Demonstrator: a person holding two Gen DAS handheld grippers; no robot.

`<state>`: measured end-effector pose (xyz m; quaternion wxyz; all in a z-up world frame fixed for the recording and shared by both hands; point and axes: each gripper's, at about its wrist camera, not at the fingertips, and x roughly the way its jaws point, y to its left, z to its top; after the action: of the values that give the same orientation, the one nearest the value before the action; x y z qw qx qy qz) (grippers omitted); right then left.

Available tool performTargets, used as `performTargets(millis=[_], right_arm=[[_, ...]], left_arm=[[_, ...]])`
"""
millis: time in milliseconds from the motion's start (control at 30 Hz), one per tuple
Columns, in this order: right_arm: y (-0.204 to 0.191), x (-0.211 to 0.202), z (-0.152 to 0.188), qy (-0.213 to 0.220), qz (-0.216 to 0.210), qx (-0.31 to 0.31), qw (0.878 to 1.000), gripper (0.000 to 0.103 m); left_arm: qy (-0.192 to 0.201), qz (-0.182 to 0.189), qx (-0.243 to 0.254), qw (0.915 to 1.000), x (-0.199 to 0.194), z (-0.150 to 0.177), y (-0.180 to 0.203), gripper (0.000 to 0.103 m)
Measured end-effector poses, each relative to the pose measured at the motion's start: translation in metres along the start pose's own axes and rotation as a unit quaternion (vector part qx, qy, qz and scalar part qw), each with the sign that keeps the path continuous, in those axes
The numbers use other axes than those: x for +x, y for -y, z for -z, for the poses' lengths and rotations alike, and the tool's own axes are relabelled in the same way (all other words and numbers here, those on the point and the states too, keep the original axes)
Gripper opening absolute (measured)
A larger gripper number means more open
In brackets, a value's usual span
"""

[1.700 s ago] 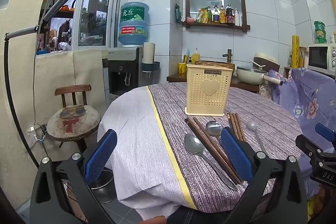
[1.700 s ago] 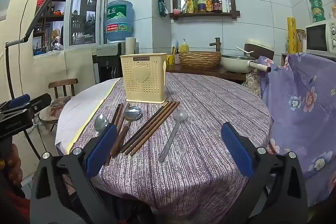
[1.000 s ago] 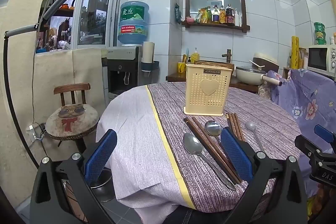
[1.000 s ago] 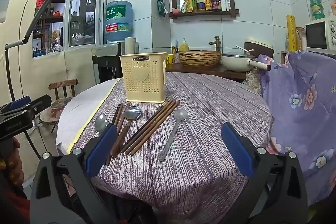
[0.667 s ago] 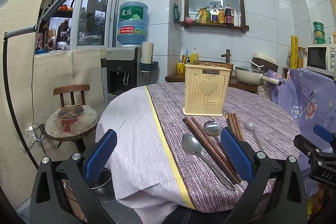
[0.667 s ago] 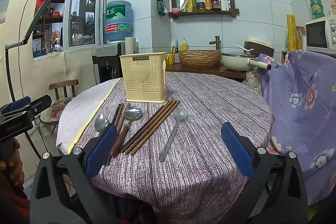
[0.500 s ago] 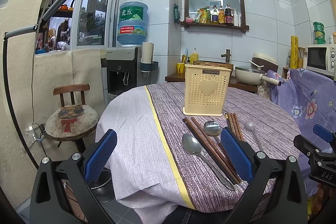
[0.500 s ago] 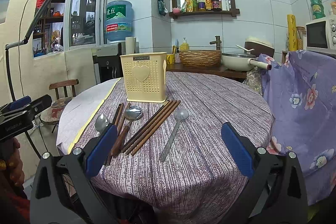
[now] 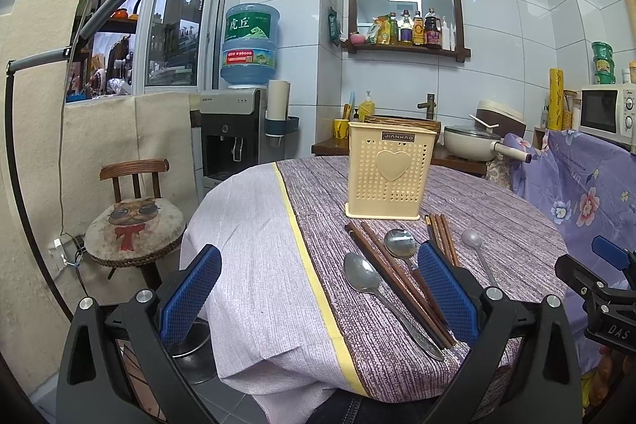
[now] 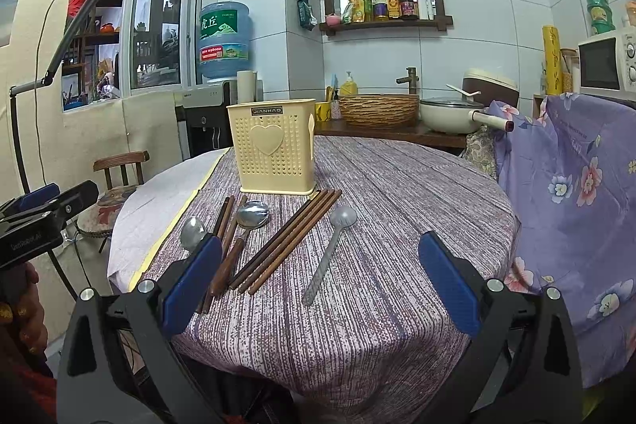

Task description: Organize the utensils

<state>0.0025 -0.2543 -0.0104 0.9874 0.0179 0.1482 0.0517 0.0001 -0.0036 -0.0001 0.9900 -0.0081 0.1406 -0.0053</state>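
Utensils unsorted; nothing has changed.
Left gripper [image 9: 318,289] and right gripper [image 10: 320,283] remain wide, empty; perforated cream plastic holder [image 10: 272,150] awaits loading.

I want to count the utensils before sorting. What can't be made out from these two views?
- Utensil holder inside: both views see only its outer walls.
- Leftmost spoon handle: right wrist view, behind the right gripper's left finger.
- Wood-handled spoon's handle and right chopstick bundle: left wrist view, behind the left gripper's right finger.
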Motion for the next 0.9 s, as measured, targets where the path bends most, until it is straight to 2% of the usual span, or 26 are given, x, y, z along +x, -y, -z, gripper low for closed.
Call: performTargets(millis=[900], right_arm=[[0.0020,0.0008,-0.0004,-0.003,0.000,0.005,1.000,0.098]], left_arm=[[-0.001,0.000,0.000,1.0000,0.0000,0.0000,0.0010,0.098]])
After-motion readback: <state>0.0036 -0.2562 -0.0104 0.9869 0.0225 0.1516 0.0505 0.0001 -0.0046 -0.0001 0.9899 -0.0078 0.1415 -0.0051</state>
